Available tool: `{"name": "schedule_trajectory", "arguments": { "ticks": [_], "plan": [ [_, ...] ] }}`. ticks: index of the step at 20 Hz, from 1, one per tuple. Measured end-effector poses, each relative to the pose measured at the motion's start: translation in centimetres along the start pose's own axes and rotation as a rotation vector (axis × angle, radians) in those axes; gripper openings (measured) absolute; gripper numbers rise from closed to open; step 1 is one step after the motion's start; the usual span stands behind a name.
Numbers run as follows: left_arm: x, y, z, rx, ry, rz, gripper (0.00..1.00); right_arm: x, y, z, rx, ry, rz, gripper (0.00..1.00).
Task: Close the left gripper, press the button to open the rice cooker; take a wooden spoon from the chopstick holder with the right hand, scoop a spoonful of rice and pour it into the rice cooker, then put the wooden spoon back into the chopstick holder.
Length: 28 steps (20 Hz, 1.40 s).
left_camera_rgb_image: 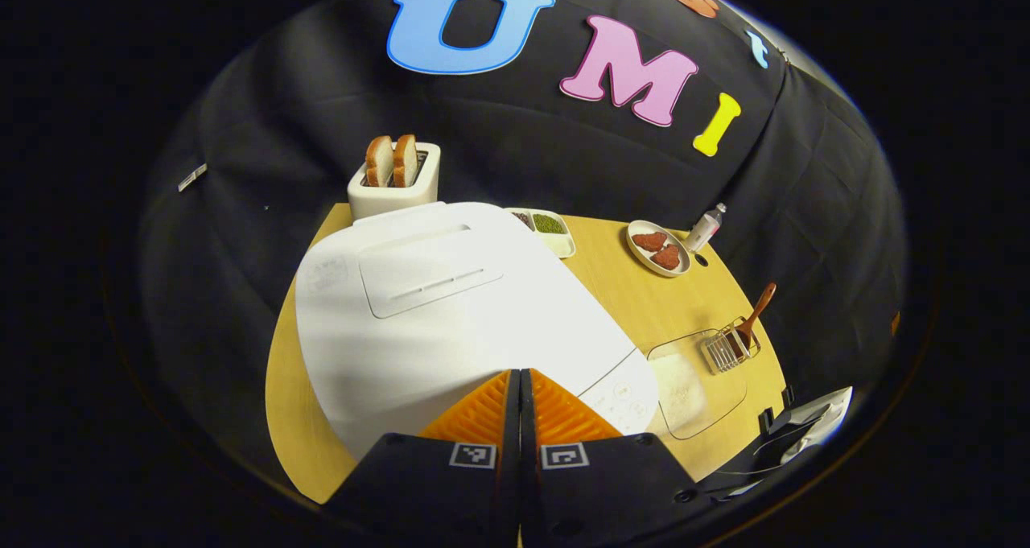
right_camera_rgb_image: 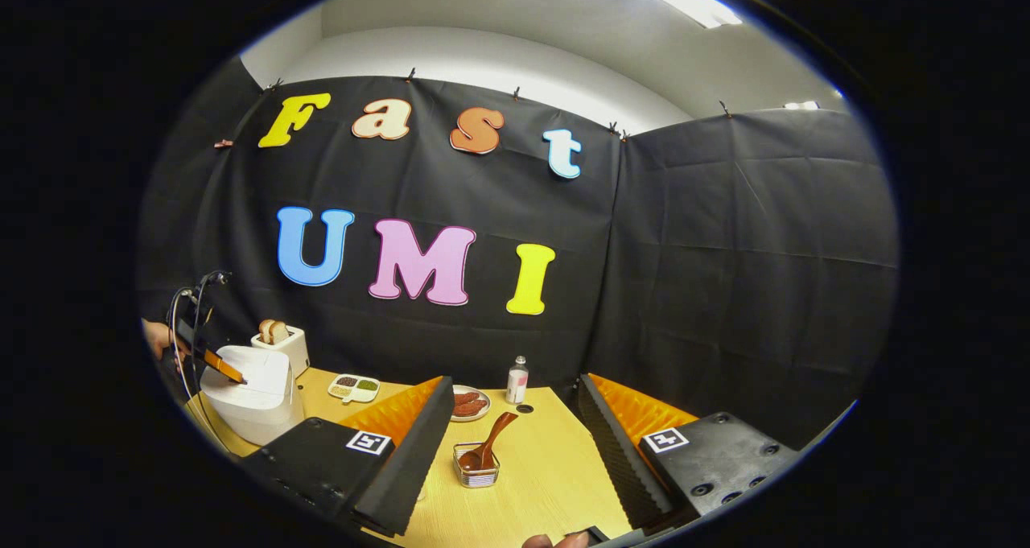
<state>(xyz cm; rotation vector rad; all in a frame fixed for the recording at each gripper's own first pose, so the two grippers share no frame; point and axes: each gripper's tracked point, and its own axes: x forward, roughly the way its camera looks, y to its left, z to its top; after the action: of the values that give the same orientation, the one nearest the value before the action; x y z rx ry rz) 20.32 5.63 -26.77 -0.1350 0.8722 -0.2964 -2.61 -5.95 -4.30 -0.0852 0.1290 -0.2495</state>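
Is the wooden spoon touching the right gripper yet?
Apart. The right gripper view shows the wooden spoon standing in the chopstick holder, with bare table between it and the open right gripper fingers.

walls: black cloth | table: light wood | ceiling: white, lit

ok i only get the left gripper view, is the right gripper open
observer: yes, the right gripper is open, fingers spread wide.
operator: has it got the spoon
observer: no, the wooden spoon stands in the chopstick holder ahead of it, untouched.
operator: and my left tip, on the cooker?
observer: from the right gripper view the left gripper tip looks to rest on top of the rice cooker, whose lid is down.
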Motion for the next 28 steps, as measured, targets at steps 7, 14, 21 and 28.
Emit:
{"name": "schedule_trajectory", "arguments": {
  "ticks": [7, 14, 21, 28],
  "plan": [
    [-4.6, -0.3, 7.2, 0.163, -0.327, 0.103, 0.09, -0.5, -0.3, -0.3, -0.009, 0.003, 0.002, 0.98],
    [-12.8, -2.7, 13.7, 0.309, -0.688, 0.233, 0.95, -0.7, -0.8, -0.4, -0.024, 0.003, 0.006, 0.98],
    [-16.8, -4.9, 10.6, 0.215, -0.736, 0.233, 0.97, -0.3, -1.0, -1.6, -0.024, 0.033, 0.029, 0.97],
    [-19.9, -5.8, 7.2, 0.063, -0.769, 0.274, 0.97, 2.7, -0.9, -3.7, 0.004, 0.096, 0.113, 0.98]
  ]
}}
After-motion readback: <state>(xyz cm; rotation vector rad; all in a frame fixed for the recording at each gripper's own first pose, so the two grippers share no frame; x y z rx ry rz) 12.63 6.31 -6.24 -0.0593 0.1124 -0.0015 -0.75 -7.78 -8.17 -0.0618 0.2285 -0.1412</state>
